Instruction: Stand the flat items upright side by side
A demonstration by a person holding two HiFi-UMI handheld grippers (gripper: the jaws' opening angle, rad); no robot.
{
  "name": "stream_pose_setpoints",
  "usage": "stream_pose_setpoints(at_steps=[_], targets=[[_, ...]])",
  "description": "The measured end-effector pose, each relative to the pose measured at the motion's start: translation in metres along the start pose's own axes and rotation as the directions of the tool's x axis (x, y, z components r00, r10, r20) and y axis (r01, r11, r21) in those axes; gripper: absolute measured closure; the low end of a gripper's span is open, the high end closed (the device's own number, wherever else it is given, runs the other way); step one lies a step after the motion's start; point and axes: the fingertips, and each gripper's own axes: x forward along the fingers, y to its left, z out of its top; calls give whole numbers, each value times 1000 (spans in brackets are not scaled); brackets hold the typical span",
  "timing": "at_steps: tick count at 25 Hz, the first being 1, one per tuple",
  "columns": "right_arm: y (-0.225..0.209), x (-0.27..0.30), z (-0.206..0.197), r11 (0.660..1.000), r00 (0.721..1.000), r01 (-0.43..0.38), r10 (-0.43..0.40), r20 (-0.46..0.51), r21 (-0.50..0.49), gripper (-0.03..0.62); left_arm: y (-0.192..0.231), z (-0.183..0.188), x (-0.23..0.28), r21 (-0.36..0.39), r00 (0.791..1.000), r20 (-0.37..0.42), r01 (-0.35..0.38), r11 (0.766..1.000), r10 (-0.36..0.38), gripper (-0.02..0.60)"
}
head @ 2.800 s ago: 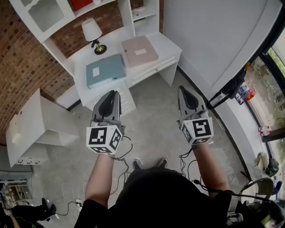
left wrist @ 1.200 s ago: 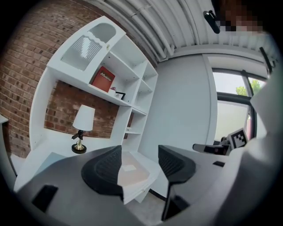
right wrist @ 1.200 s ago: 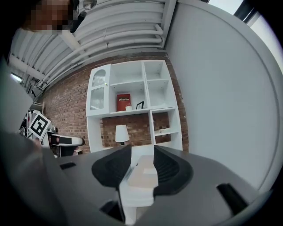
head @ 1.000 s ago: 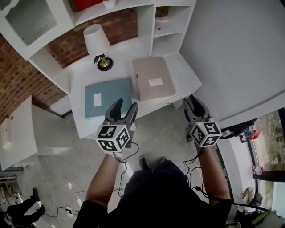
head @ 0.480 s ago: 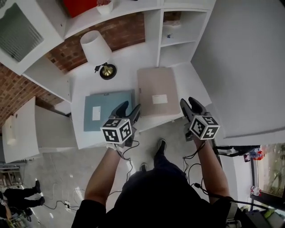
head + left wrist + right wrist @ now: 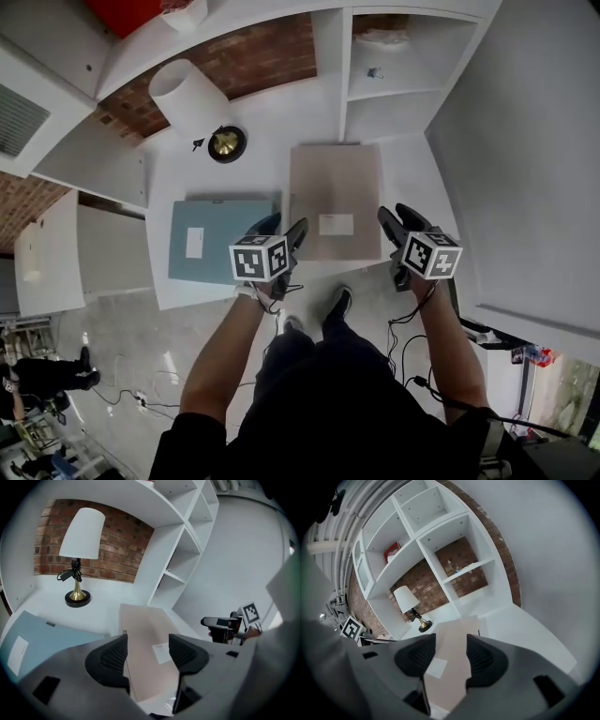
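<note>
Both hands have dropped to the bench (image 6: pixel 267 131). The left claw (image 6: pixel 283 228) is spread and the right claw (image 6: pixel 397 217) has just been opening, both empty. They should likely straddle the near edge of the pink folder (image 6: pixel 335 183) ahead squarely.

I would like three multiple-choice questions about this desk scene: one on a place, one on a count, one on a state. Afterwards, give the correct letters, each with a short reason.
1. Where does the lamp stand?
A. Inside a shelf compartment
B. On the desk, behind the blue folder
C. On the floor

2. How many folders are on the desk?
A. One
B. Two
C. Four

3. In what state are the folders?
A. Both lie flat
B. Both stand upright
C. One leans against the lamp

Answers:
1 B: the head view shows the lamp on the white desk top, beyond the blue folder.
2 B: only the blue folder and the beige folder are there.
3 A: both show their whole front covers to the head view, side by side on the desk.
</note>
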Motion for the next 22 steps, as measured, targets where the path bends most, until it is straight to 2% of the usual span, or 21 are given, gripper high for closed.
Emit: stream_pose_setpoints(at_steps=[5, 10, 15, 18, 22], targets=[[-13, 26, -16, 999, 996, -26, 29, -86, 27, 373, 17, -17, 35, 24, 992, -108, -67, 997, 69, 327], [-24, 46, -32, 998, 986, -33, 42, -158, 58, 368, 36, -29, 61, -6, 979, -181, -97, 995, 94, 325], [-30, 64, -51, 995, 964, -29, 53, -260, 96, 343, 47, -33, 77, -81, 973, -222, -74, 994, 55, 311], [-40, 77, -61, 984, 954, -7, 60, -294, 177, 307, 51, -34, 85, -146, 974, -224, -68, 987, 34, 310], [-46, 91, -74, 961, 944, 2, 89, -318, 277, 299, 52, -36, 96, -186, 972, -234, -57, 981, 12, 310]])
